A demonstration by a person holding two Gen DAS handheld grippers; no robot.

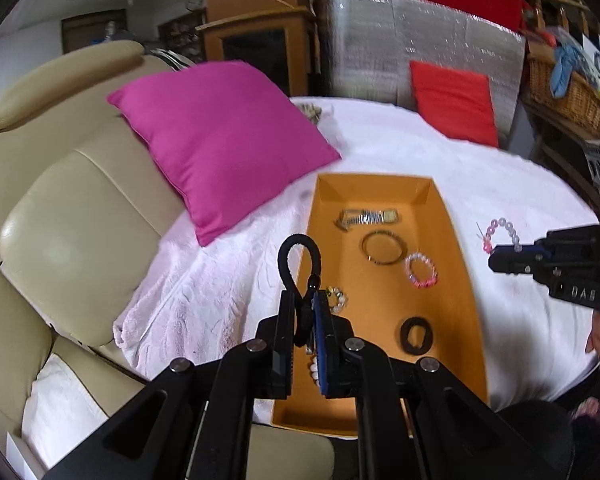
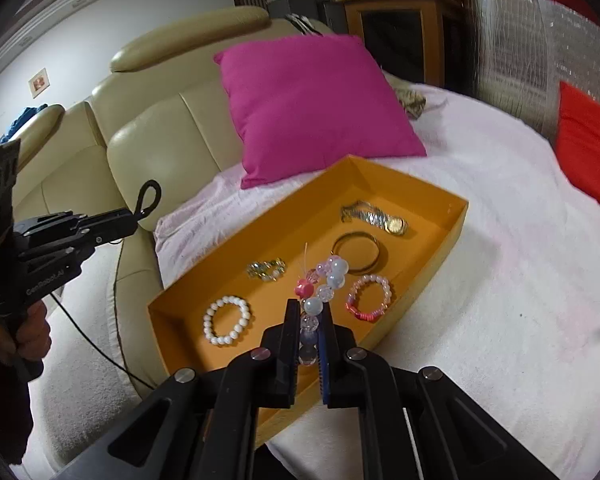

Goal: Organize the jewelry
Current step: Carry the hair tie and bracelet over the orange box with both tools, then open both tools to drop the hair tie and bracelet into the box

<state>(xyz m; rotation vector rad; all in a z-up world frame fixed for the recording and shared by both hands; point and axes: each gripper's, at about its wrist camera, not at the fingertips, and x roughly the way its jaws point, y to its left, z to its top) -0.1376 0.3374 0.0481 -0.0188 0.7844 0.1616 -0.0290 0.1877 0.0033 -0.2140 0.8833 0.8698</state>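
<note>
Orange tray (image 2: 440,236) on the white blanket (image 2: 500,300) holds a watch (image 2: 374,218), bangle (image 2: 356,254) and beaded bracelets. Right gripper (image 2: 309,312) pinches a bead bracelet (image 2: 324,284); left gripper (image 1: 303,300) clamps a black loop (image 1: 298,258). Magenta pillow (image 2: 316,104) lies behind.

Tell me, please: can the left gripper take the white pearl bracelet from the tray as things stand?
Probably not yet. The left gripper is shut on a black cord loop, so its jaws are occupied. The white pearl bracelet lies uncovered in the orange tray, so the path looks free once the loop is released.
</note>
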